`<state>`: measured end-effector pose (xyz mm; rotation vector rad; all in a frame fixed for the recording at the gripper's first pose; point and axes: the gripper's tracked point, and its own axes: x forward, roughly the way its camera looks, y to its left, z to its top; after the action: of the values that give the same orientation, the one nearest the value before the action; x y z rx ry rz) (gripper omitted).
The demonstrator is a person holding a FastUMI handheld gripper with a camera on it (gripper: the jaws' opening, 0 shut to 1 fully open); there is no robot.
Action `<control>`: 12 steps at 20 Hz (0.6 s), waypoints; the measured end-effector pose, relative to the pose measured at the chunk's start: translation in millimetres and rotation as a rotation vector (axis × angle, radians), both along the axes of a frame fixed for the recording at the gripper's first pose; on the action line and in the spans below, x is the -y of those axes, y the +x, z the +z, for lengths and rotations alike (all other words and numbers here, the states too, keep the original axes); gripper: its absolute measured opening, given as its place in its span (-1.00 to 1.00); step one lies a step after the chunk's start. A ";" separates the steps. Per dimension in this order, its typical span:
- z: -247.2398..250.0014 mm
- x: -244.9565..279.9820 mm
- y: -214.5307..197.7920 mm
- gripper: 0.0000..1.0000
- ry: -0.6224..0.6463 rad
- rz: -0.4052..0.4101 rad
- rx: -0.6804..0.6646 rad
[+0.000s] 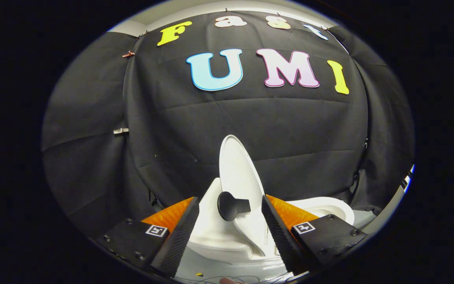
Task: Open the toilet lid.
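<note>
A white toilet point(321, 207) stands just ahead of my fingers. Its lid point(237, 169) is raised nearly upright, seen almost edge-on, rising between and beyond the fingertips. A dark round knob with a short handle point(231, 206) sticks out from the lid at fingertip height. My gripper point(230, 209) is open, its two fingers standing wide apart on either side of the lid and knob, touching neither as far as I can see. The toilet's white rim curves off to the right behind the right finger.
Black cloth forms the booth wall point(298, 138) close behind the toilet and wraps round both sides. A small metal clip point(121, 130) hangs on the cloth to the left. A pale floor with thin cables point(219, 278) lies beneath the fingers.
</note>
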<state>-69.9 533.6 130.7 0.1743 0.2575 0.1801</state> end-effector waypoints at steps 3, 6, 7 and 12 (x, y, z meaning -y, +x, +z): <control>11.5 6.9 -9.3 0.98 0.021 0.023 0.011; 25.1 19.9 -17.1 0.98 0.048 0.029 0.037; 29.4 23.5 -19.1 0.98 0.047 0.034 0.048; 32.5 60.0 -19.3 0.98 0.024 0.045 0.074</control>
<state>-89.2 473.7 163.1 0.1853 0.1856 0.2339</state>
